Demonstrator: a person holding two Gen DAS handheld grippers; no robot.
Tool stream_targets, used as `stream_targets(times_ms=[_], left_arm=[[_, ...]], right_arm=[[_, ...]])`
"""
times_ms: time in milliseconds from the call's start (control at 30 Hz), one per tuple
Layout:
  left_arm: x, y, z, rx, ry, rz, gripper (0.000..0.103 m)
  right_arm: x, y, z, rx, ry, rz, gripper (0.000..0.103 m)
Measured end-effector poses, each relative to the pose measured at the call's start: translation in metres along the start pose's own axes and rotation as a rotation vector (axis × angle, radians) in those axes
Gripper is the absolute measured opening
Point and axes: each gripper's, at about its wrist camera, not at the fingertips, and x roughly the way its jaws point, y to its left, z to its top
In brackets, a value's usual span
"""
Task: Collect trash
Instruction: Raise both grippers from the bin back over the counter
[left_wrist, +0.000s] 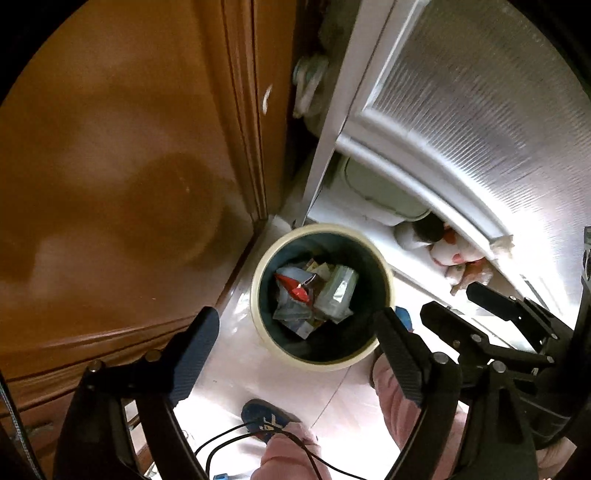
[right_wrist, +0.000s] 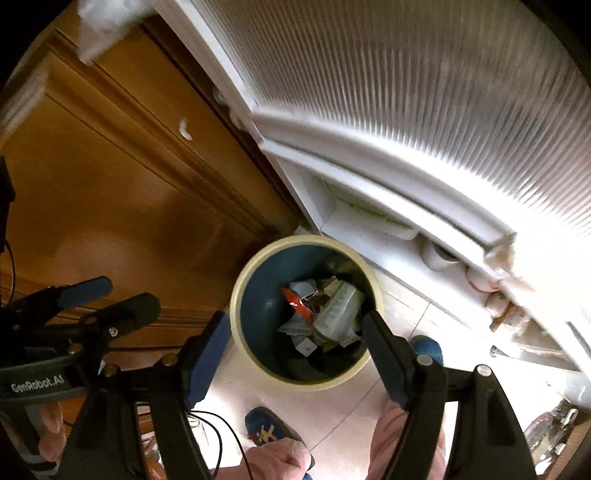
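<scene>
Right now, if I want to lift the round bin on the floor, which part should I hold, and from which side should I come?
Probably grip the cream rim of the bin, on its near side, coming down from above. The bin stands upright with an open mouth, and its rim is a thin lip that fits between two fingers. The wooden cabinet stands close beside it. Both the left gripper and the right gripper are open and empty.

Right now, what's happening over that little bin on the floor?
A person is collecting trash with a two-finger gripper in each hand. Both the left gripper and the right gripper hang open and empty above a round bin on the tiled floor. Crumpled wrappers already lie inside it. The bin stands between a wooden cabinet and a white door.
</scene>
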Motion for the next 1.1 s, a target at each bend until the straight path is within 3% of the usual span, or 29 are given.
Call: stream_targets(times_ms=[433, 633, 833, 1100], left_arm=[[-0.144, -0.028, 0.011, 0.06, -0.078, -0.028, 0.089], [-0.222, -0.045, 0.013, 0.114, -0.122, -0.055, 0.089], [-0.294, -0.058, 0.02, 0.181, -0.242, -0.008, 0.093], [-0.36, -0.066, 0.038, 0.19, -0.368, 0.025, 0.093]], right_arm=[[-0.128, 0.029, 0.018, -0.024, -0.054, -0.034, 0.075], [-0.2, 0.052, 0.025, -0.1, -0.109, -0.046, 0.075], [-0.272, 0.074, 0.037, -0.24, -0.231, -0.061, 0.075], [-0.333, 0.091, 0.047, -0.314, -0.337, -0.057, 0.075]])
